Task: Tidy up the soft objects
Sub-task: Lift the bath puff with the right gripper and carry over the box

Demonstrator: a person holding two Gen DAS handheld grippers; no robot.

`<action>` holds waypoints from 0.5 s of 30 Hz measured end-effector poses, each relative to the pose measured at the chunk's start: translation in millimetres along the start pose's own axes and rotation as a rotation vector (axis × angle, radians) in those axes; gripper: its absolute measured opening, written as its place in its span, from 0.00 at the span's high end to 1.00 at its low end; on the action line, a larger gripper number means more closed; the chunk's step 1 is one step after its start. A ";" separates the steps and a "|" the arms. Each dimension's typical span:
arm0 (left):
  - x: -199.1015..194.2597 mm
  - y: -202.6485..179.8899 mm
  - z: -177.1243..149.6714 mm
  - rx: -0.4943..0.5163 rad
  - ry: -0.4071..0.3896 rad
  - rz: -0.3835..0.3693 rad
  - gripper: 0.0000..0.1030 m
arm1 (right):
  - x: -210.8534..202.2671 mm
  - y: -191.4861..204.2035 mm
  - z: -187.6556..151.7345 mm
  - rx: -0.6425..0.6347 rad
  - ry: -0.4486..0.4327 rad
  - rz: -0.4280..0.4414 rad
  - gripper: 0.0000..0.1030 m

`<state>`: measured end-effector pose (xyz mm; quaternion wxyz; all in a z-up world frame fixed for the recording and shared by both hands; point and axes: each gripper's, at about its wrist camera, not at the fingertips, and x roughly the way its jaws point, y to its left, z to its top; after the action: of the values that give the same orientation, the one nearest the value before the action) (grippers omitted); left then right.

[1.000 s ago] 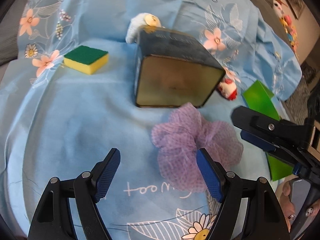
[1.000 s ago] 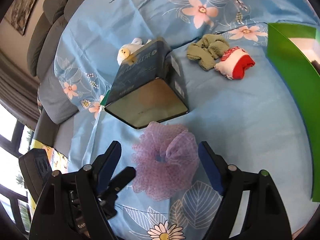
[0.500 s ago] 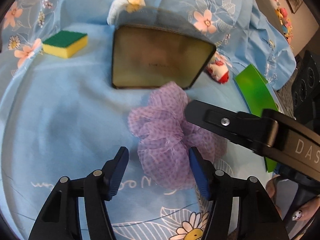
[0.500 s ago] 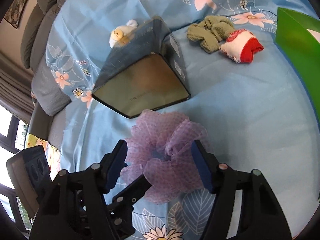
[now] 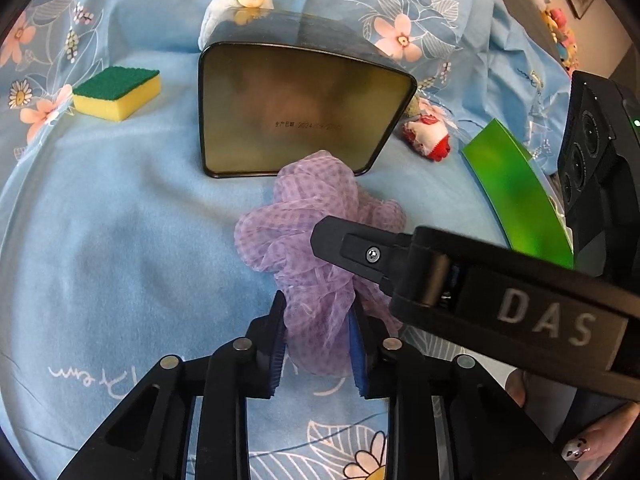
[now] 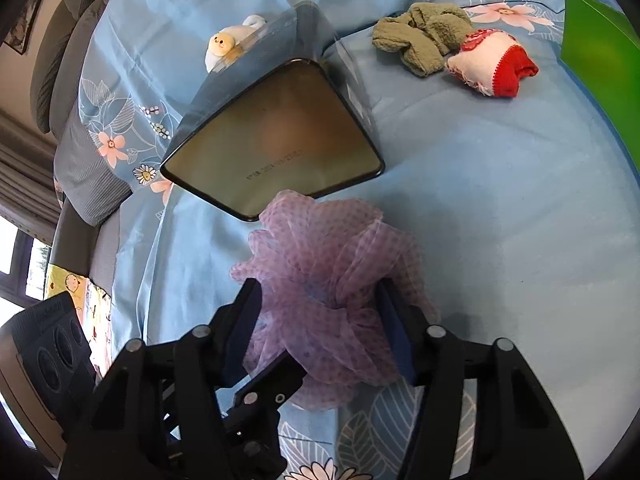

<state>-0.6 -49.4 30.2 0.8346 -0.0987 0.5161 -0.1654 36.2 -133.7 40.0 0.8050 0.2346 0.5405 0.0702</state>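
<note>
Partly hidden purple mesh pouf (image 5: 316, 240), left hand-held gripper (image 5: 318, 340) pinching it, right hand-held gripper (image 6: 320, 320) closing around it.

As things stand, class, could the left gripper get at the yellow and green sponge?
Probably not yet. The left gripper has just been closing and is shut on the purple mesh scrunchie. The sponge lies apart, with open cloth between.

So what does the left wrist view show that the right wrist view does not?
Only the left wrist view shows the yellow sponge with a green top and a painted fingernail. Only the right wrist view shows the olive green cloth and the grey sofa cushions. Both show the purple mesh scrunchie, the dark tin box, the white plush toy, the red and white pouch and the green board.
</note>
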 end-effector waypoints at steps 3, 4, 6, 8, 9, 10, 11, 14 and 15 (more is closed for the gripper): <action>-2.7 -1.4 0.2 0.009 -0.014 0.003 0.76 | -0.1 1.1 -0.4 -0.007 -0.005 0.004 0.58; -4.1 -1.7 0.2 0.013 -0.020 0.008 0.77 | -0.3 1.3 -0.4 -0.003 -0.008 0.013 0.63; -8.8 -2.2 0.0 0.024 -0.037 0.018 0.78 | -1.0 2.5 -0.5 -0.004 -0.011 0.033 0.70; -11.9 -1.9 0.3 0.030 -0.051 0.029 0.78 | -2.7 5.1 -1.3 -0.012 -0.019 0.048 0.72; -13.9 -1.8 0.6 0.036 -0.060 0.037 0.78 | -4.7 7.1 -1.7 -0.016 -0.027 0.059 0.72; -16.2 -1.6 0.7 0.039 -0.069 0.046 0.78 | -6.0 8.3 -1.9 -0.020 -0.032 0.066 0.74; -17.4 -1.7 0.9 0.040 -0.074 0.049 0.78 | -7.5 10.1 -2.4 -0.025 -0.039 0.072 0.75; -24.0 -2.2 2.7 0.041 -0.105 0.046 0.78 | -11.9 15.2 -3.3 -0.039 -0.064 0.087 0.76; -27.0 -1.7 3.1 0.042 -0.119 0.046 0.78 | -13.4 16.1 -3.4 -0.043 -0.072 0.090 0.76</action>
<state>-9.3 -40.8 54.6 0.8691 -0.0791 0.4643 -0.1509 30.0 -123.4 57.5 0.8249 0.2436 0.4982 0.1096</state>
